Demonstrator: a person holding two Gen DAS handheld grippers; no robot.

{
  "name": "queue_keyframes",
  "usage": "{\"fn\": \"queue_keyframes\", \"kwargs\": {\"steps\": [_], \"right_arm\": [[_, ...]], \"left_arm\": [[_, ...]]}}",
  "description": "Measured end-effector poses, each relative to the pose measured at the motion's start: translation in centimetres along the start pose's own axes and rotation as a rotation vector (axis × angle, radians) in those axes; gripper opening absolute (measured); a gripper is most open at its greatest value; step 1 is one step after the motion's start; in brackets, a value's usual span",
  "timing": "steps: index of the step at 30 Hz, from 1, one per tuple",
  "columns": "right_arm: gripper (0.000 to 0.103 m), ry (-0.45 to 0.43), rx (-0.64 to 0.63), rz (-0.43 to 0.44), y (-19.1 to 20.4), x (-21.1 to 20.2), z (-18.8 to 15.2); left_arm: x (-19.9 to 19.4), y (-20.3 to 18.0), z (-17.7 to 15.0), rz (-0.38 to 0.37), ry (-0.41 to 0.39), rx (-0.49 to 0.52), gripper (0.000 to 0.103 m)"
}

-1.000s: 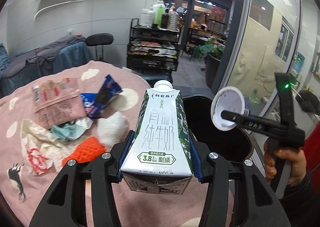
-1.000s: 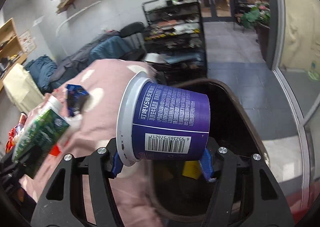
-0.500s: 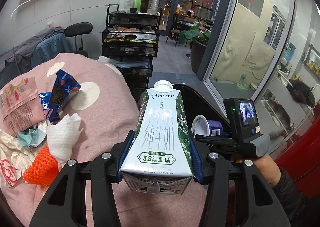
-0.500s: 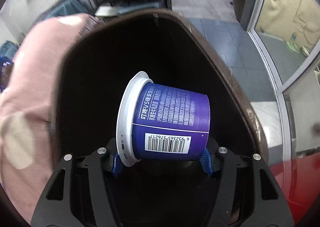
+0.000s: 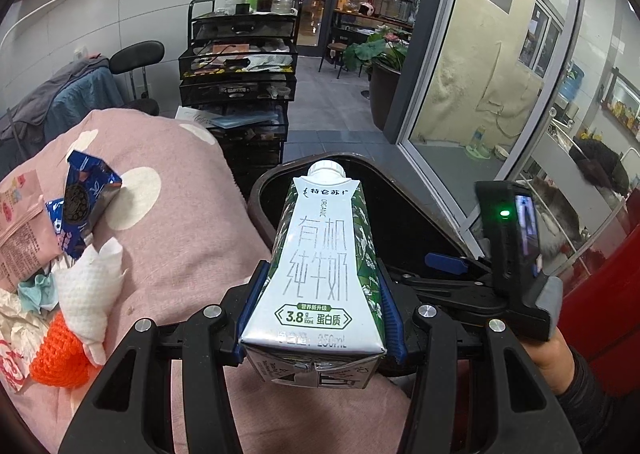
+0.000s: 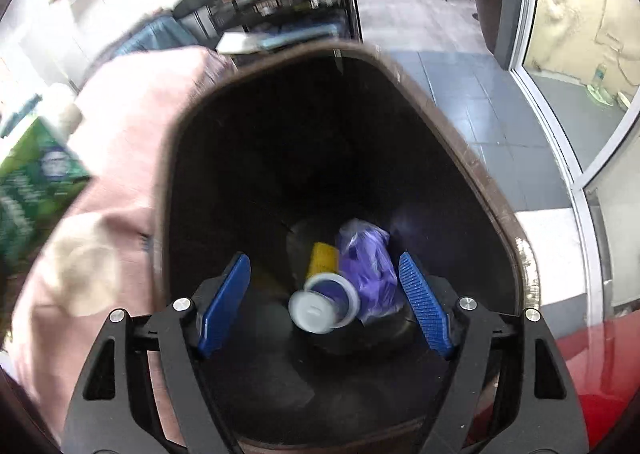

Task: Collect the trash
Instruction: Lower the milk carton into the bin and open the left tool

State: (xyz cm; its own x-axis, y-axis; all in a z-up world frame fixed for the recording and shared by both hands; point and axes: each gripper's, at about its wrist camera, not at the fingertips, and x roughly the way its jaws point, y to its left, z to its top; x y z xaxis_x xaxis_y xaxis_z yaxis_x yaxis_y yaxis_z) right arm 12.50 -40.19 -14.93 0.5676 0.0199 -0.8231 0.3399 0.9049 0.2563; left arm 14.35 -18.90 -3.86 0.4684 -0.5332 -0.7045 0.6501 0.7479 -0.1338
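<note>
My left gripper is shut on a white and green milk carton, held upright at the near rim of the dark trash bin. My right gripper is open and empty over the mouth of the bin. The purple yogurt cup lies at the bottom of the bin beside a purple bag and a yellow item. The carton also shows blurred at the left of the right wrist view. The right gripper's body shows at the right of the left wrist view.
The pink spotted tablecloth holds more trash: a blue cookie wrapper, a white tissue, an orange net and a pink packet. A black shelf cart stands behind. A glass door is to the right.
My right gripper opened and the purple yogurt cup dropped to the bottom of the bin. My left gripper moved closer to the bin with the carton.
</note>
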Motion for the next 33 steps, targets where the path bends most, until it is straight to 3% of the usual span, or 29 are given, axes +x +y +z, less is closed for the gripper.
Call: {"fn": "queue_keyframes", "kwargs": {"steps": [5, 12, 18, 33], "right_arm": [[0.077, -0.15, 0.023, 0.047, 0.0, -4.0, 0.3], [0.079, -0.288, 0.103, 0.014, -1.1, -7.6, 1.5], [0.08, -0.323, 0.164, -0.009, -3.3, -8.5, 2.2], [0.081, -0.314, 0.223, -0.026, -5.2, -9.0, 1.7]], "left_arm": [[0.8, -0.8, 0.7, -0.011, 0.01, 0.01, 0.05], [2.8, -1.5, 0.8, -0.017, 0.064, 0.009, 0.05], [4.5, -2.2, 1.3, -0.026, 0.113, 0.022, 0.05], [9.3, -4.9, 1.8, 0.007, 0.286, 0.115, 0.051]]}}
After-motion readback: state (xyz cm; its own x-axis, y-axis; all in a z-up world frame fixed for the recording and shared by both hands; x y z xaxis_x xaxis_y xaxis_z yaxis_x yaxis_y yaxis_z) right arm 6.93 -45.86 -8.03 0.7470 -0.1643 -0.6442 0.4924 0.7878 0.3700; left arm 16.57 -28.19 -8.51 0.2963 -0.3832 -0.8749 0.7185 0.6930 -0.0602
